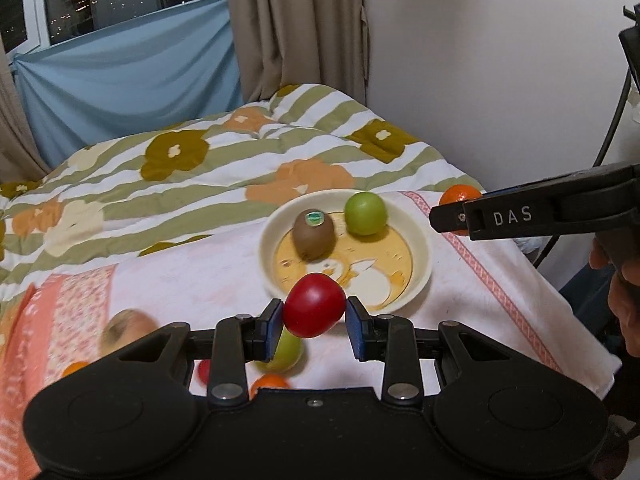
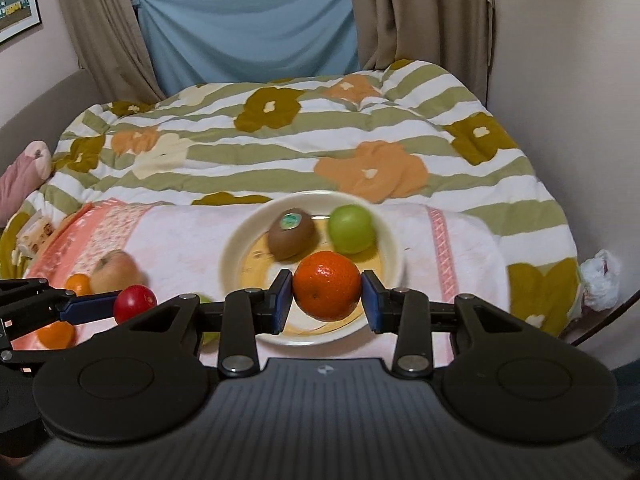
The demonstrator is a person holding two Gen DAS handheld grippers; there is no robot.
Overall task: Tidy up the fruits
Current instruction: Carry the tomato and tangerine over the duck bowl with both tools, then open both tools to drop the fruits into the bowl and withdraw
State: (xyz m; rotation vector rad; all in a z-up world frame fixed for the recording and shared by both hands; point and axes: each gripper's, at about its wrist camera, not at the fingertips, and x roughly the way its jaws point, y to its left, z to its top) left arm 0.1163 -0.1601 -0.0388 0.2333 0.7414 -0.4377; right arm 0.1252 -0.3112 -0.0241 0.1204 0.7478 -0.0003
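Right wrist view: orange [image 2: 327,286] was clamped between right gripper [image 2: 326,298] jaws, red fruit [image 1: 314,306] between left gripper [image 1: 314,322] jaws; release onto plate [image 2: 390,248] ahead judged next.

Both tongs clamped — left [image 1: 315,318], right [image 2: 326,299].

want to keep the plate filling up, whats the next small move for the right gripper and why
Probably lower the right gripper and release its orange onto the plate: it hangs above the bare front part, near the kiwi and green fruit.
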